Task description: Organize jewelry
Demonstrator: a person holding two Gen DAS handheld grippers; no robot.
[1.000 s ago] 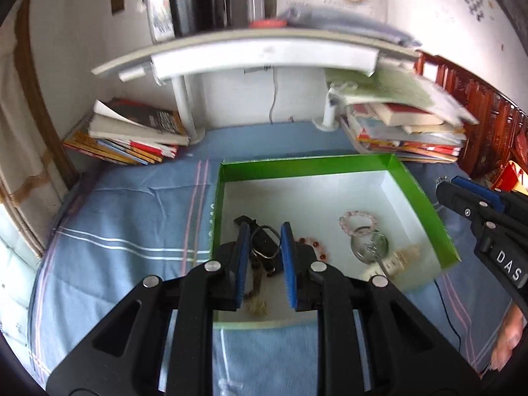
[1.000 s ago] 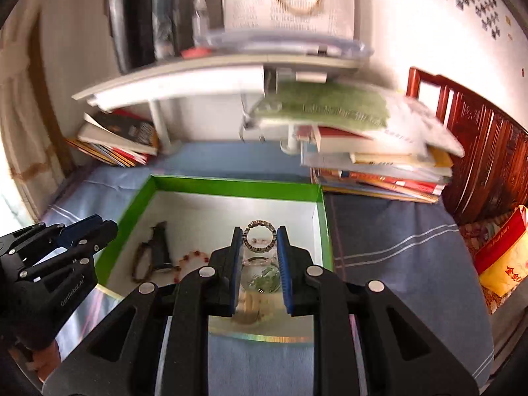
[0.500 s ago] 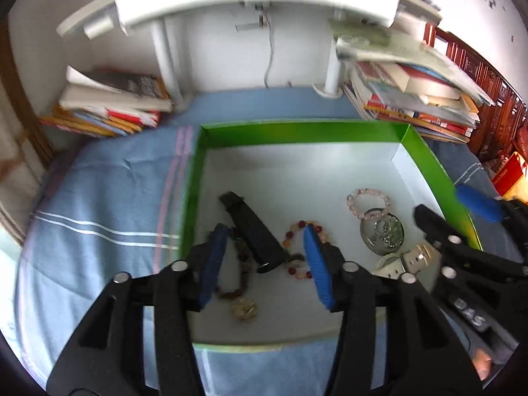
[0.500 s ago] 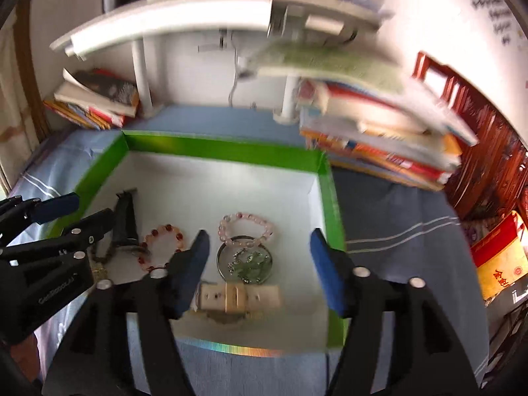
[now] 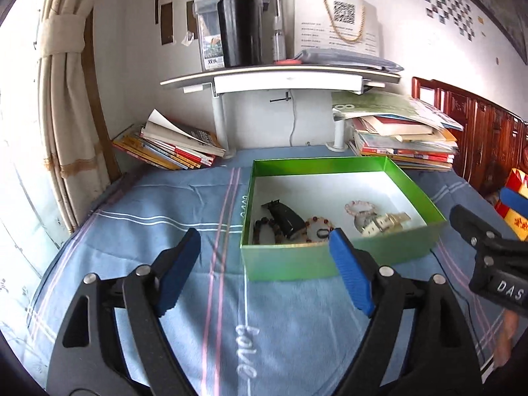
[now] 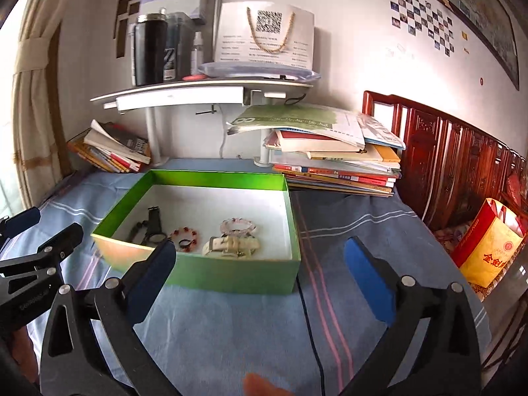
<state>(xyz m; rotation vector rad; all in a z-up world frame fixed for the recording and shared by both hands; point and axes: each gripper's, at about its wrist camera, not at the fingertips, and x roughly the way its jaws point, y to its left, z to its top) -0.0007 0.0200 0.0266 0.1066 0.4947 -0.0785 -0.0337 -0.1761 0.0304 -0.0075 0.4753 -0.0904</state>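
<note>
Your left tool point(image 5: 264, 247) hangs wide open over the blue cloth point(image 5: 165, 204), holding nothing; its blue pads point(image 5: 349, 274) frame the near wall of the green box point(image 5: 316, 264), which sits just ahead and slightly to the right of it. Your right tool point(image 6: 260, 264) is spread wide too and empty, with the same box point(image 6: 231, 274) ahead and a little to its left, its near wall between the pads.

All the jewelry lies inside the box, toward the near side of its white floor. From your left tool, the closest pieces are a dark bead bracelet point(image 5: 264, 227) at the near-left corner, a black watch point(image 5: 285, 219) beside it, and a red bead bracelet point(image 5: 318, 227) just behind the right pad. Farther right are a pink bracelet point(image 5: 359, 208) and a cream watch point(image 5: 386, 222), touching each other.

From your right tool, the cream watch point(image 6: 231, 246) is straight ahead against the near wall, the pink bracelet point(image 6: 238, 226) just behind it, the red bead bracelet point(image 6: 185, 235) to the left, and the black watch point(image 6: 153, 226) farther left still. A ring-like piece rests by the red beads, but it is too small to tell what it is.

A black cable point(image 6: 307, 316) runs on the cloth between your right tool's pads. Each tool shows at the edge of the other's view, level with the box's near corners.
</note>
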